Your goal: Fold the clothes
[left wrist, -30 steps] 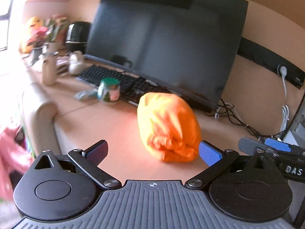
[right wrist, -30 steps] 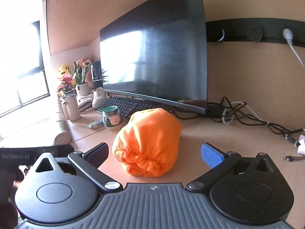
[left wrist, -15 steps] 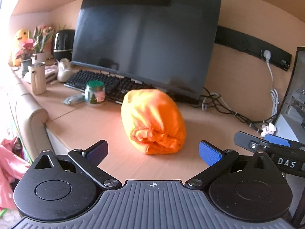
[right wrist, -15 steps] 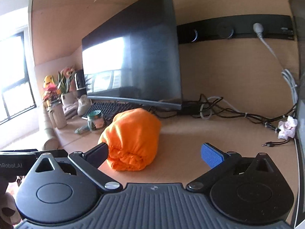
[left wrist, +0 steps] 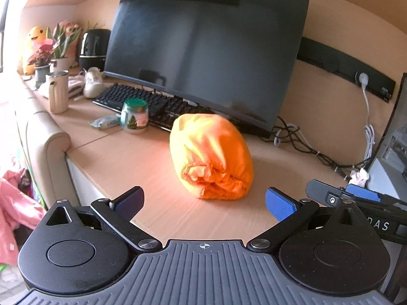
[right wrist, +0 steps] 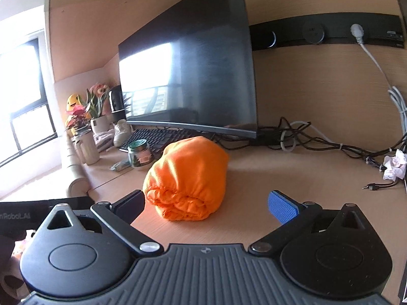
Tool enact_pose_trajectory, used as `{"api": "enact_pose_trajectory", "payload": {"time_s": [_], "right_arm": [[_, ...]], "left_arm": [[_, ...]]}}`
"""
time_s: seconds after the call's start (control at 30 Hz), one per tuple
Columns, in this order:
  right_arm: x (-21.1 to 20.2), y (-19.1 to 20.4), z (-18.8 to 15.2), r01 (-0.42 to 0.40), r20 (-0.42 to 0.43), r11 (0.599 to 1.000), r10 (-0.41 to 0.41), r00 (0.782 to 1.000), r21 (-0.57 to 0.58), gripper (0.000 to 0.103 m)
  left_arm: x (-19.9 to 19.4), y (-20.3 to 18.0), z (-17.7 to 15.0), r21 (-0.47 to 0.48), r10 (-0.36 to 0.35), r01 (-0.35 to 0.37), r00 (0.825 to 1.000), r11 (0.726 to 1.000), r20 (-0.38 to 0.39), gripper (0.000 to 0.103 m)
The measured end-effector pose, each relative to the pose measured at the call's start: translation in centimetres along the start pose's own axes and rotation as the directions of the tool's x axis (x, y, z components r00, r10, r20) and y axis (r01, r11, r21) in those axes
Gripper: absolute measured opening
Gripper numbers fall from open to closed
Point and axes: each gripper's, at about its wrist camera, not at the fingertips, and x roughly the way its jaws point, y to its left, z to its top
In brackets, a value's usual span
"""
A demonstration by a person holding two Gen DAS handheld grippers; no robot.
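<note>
Orange garment (left wrist: 212, 156) sits rolled into a tight bundle on the desk (left wrist: 122, 162), in front of the monitor (left wrist: 203, 48) and just short of the keyboard (left wrist: 147, 104). Its gathered end faces the two grippers, with the layered folds showing like a spiral, so my guess is the folding is done and the roll was parked in the open middle of the desk where nothing crowds it.

Left gripper (left wrist: 203, 202) hangs above the near desk edge with its jaws spread wide and nothing between them; the bundle lies ahead of it, apart from both pads. Right gripper (right wrist: 207, 202) is likewise wide open and empty, with its dark left pad (right wrist: 132, 200) looking close to the roll's edge, though I cannot tell whether it touches.

A jar (left wrist: 134, 115) and a small wrapper (left wrist: 105, 122) stand to the left of the bundle, near but clear of it. Cables (right wrist: 318, 139) trail along the wall side to the right, well away from the cloth, so nothing should snag there.
</note>
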Motion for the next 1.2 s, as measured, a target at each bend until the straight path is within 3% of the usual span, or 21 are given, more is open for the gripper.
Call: {"api": "enact_pose_trajectory", "payload": {"time_s": [0.33,0.87,1.2], "right_arm": [[-0.4,-0.5,-0.2,0.039,0.017,0.999,-0.039,0.999,0.033,0.103],[1.3,-0.6,-0.2,0.006,-0.015,0.999,-0.006,1.000,0.041,0.103],[1.9,-1.3,-0.5,0.031,-0.030,0.997,-0.029,0.999,0.065,0.103]], "left_arm": [[0.1,-0.3,-0.2,0.034,-0.015,0.016,1.000,0.999,-0.027,0.103],[1.2,-0.3,0.1,0.039,0.000,0.002,0.998,0.999,-0.060,0.103],[2.3,-0.8,0.2,0.049,-0.016,0.021,0.996,0.999,-0.091,0.103]]}}
